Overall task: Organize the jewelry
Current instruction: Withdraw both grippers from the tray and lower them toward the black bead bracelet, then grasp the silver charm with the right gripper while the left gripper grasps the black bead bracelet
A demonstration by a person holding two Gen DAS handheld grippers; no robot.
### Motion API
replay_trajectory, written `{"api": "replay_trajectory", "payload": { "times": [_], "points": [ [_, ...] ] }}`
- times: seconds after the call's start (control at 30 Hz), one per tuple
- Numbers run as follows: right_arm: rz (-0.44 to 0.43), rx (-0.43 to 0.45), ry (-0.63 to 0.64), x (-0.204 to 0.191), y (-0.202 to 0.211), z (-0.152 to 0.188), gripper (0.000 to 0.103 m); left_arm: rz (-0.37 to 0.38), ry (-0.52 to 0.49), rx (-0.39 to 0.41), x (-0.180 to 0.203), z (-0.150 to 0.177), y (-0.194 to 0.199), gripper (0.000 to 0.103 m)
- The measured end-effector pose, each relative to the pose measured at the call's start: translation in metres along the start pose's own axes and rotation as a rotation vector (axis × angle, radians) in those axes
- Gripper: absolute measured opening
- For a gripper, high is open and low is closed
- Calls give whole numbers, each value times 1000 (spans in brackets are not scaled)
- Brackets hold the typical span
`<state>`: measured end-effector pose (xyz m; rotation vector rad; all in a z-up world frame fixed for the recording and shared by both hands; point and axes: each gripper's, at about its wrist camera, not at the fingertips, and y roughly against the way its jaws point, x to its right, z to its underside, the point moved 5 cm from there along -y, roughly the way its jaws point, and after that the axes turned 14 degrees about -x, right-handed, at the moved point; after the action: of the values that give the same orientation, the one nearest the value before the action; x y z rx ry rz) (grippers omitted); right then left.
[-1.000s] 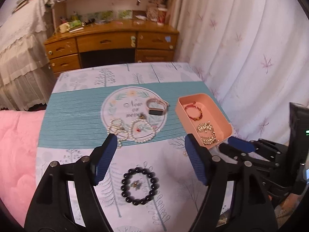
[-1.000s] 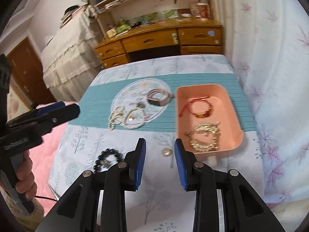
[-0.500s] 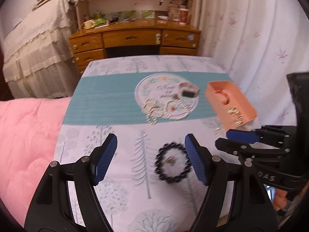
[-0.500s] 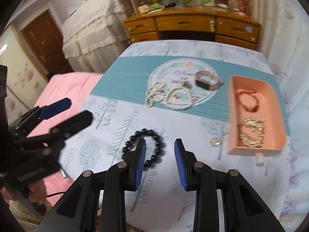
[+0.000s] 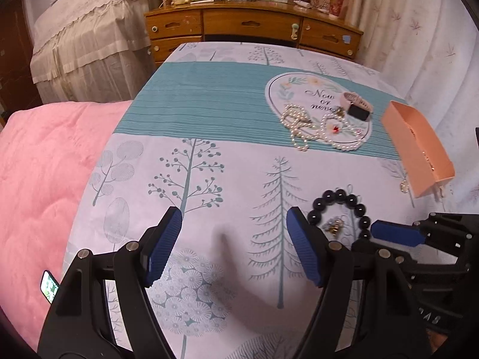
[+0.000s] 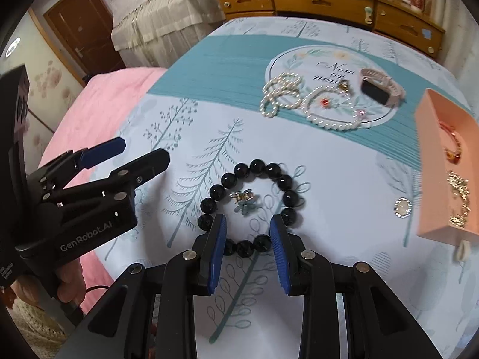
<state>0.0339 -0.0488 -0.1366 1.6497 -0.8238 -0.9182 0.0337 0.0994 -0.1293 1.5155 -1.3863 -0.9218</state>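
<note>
A black bead bracelet (image 6: 257, 166) lies flat on the tree-print cloth with a small gold charm (image 6: 242, 196) inside its ring. My right gripper (image 6: 248, 240) hangs low over its near edge. The jaws stand narrowly open and a few beads show between the blue pads without being pressed. My left gripper (image 5: 236, 239) is wide open over bare cloth, with the bracelet (image 5: 341, 194) just right of its right finger. The pink tray (image 6: 428, 161) at the right holds a red bracelet (image 6: 452, 146) and a gold chain (image 6: 459, 197). Pearl strands (image 6: 280, 94) and a watch (image 6: 380, 89) lie farther back.
A small sparkly ring (image 6: 402, 208) lies beside the tray and a white bit (image 6: 462, 249) at its near corner. The left gripper (image 6: 140, 151) and the hand holding it are left of the bracelet. A pink quilt (image 5: 45, 164) borders the cloth; a wooden desk (image 5: 251, 24) stands behind.
Both grippers have sunk toward the cloth. The right one swung left from the tray to over the black bracelet. The left one shifted left, so the bracelet sits to its right.
</note>
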Motion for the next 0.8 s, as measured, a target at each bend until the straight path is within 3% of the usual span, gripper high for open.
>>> {"api": "replay_trajectory", "payload": {
  "times": [0.37,0.53,0.6,0.67,0.8],
  "points": [
    [67,-17,47,-12,-34,-20,31,47,54,-29,-20,-2,-14,70],
    [109,7,70,-16,-39,-25,31,53,42,-29,-18,-2,-16,70],
    [136,19,82,-18,-39,-26,24,52,34,-28,-17,-1,-16,70],
    [176,31,105,-19,-40,-25,23,51,27,-29,-16,-1,-16,70],
    [184,48,115,-19,-35,-21,23,48,9,-30,-10,0,-14,70]
  ]
}}
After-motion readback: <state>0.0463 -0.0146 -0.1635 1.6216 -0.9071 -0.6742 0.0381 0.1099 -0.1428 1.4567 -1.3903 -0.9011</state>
